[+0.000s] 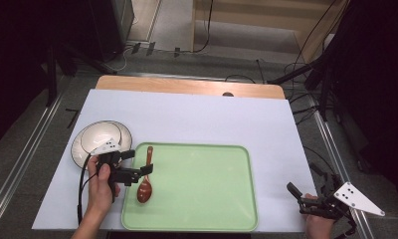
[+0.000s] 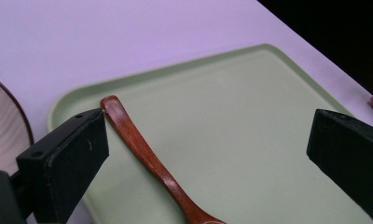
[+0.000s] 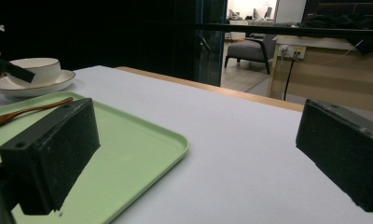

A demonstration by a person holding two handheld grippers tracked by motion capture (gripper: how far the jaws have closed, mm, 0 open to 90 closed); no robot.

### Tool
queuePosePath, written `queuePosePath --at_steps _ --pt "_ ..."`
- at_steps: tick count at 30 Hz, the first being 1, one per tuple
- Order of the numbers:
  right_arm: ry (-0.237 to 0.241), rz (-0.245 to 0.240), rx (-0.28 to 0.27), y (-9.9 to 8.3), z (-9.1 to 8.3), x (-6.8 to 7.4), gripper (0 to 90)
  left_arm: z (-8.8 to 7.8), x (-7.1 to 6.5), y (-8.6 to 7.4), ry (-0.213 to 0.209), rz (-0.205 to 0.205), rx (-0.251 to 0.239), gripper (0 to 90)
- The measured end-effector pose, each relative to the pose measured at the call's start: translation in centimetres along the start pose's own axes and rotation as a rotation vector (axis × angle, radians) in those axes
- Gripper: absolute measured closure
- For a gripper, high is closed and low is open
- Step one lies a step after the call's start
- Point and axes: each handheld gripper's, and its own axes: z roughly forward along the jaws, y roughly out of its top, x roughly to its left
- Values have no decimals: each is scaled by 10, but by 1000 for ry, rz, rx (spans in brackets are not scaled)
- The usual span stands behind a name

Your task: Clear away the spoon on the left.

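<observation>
Bowl [image 1: 100, 136] on plate [image 1: 80, 149], far left of white worktop [image 1: 197, 117]. Just right of it, left tongs [image 1: 138, 163] spread wide, hanging over wooden spoon [image 1: 146, 179] at left end of green tray [image 1: 207, 191], not touching. Far right, near worktop's front corner, right tongs [image 1: 300, 194] likewise gaping, holding nothing

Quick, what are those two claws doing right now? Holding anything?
Left claw: open, holding nothing, jaws spread over the wooden spoon on the green tray.
Right claw: open, holding nothing, near the table's corner.
</observation>
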Motion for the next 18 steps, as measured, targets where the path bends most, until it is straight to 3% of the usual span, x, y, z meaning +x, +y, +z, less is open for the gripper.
queuePosePath --at_steps 6,9,10,11,14,18 --pt "1 0 0 0 0 0 0 -13 3 -1 25 27 -41 0" --pt "1 -1 2 0 0 0 0 -17 4 -3 95 32 -48 139" --pt "1 0 2 0 0 0 0 -18 5 -4 101 35 -53 130" --pt "1 0 2 0 0 0 0 -20 6 -5 94 31 -56 124" --pt "3 0 0 0 0 0 0 -26 10 -6 22 18 -60 14" --pt "2 4 -2 0 0 0 0 -35 10 -8 6 25 -78 0"
